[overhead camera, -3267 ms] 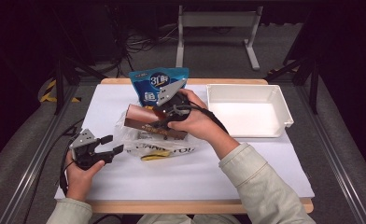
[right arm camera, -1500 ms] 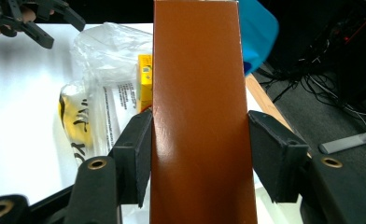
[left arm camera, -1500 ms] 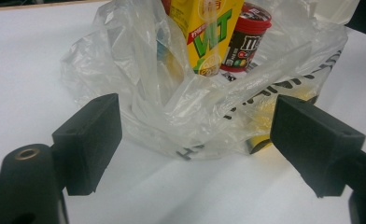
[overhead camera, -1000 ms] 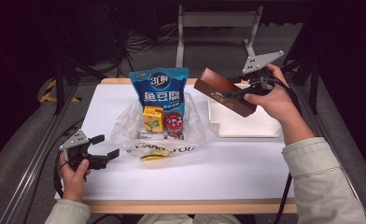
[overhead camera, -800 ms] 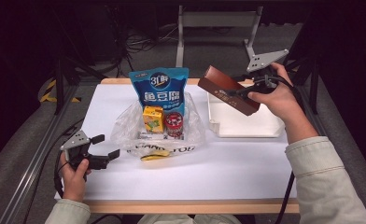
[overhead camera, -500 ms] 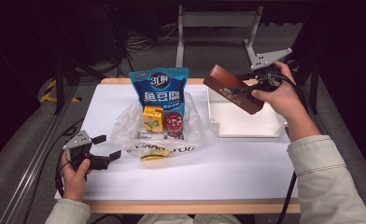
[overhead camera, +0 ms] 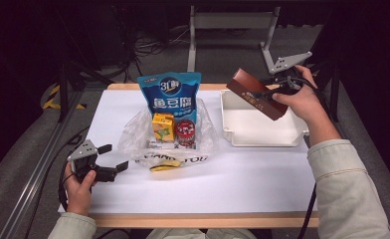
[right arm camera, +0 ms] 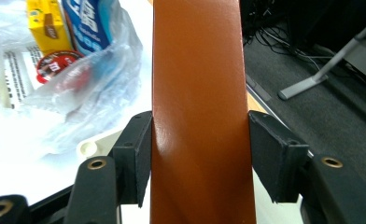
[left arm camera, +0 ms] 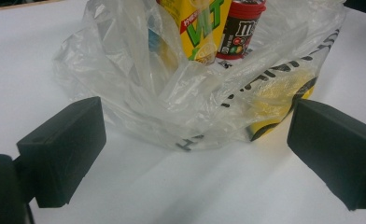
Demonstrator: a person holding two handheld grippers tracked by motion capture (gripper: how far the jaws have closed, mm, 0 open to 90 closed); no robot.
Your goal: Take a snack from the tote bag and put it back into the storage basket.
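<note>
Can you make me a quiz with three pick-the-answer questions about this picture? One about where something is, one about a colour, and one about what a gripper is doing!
1. Where is the brown box?
A. Inside the plastic bag
B. Held up over the white tray
C. Lying on the floor

2. What colour is the drink carton in the plastic bag?
A. Yellow
B. Purple
C. Black

3. What is the left gripper doing?
A. Squeezing the red-lidded tub
B. Holding the blue snack bag
C. Standing open with nothing between its jaws

Answers:
1. B, the right gripper clamps the box, and the high view shows it over the white tray.
2. A, the carton is yellow beside the red-lidded tub.
3. C, the left gripper view shows its jaws wide apart in front of the bag.
</note>
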